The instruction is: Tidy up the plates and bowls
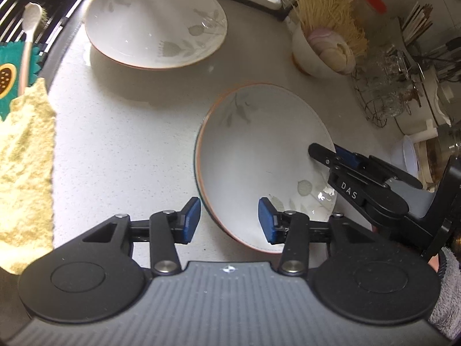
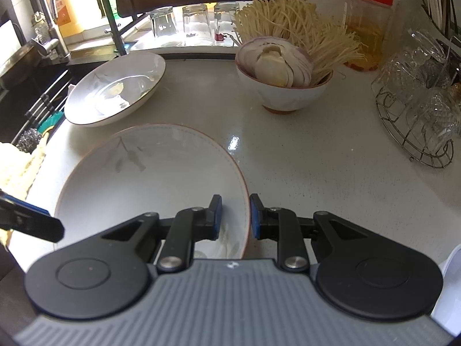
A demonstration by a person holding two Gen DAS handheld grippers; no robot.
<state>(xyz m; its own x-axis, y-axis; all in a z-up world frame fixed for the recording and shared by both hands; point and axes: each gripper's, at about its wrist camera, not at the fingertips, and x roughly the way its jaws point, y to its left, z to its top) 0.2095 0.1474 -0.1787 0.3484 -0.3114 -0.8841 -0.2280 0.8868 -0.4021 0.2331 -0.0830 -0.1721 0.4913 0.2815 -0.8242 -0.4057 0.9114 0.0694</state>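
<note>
Two white plates with a leaf pattern and orange rim are on the pale counter. The near plate (image 1: 259, 155) (image 2: 161, 178) is tilted, one side raised. My right gripper (image 2: 235, 216) (image 1: 334, 155) straddles its right rim with one pad inside and one outside, closed on the rim. My left gripper (image 1: 229, 220) is open, its pads either side of the plate's near-left rim without pinching it; one of its fingers (image 2: 31, 222) shows in the right wrist view. The far plate (image 1: 155, 20) (image 2: 115, 89) lies flat near the sink.
A white bowl (image 2: 283, 86) (image 1: 314, 54) with sliced onion and enoki mushrooms stands at the back. A wire basket of glasses (image 2: 417, 109) is on the right, a red-lidded jar (image 2: 367, 20) behind. A yellow cloth (image 1: 26, 173) and the sink rack (image 1: 46, 5) are on the left.
</note>
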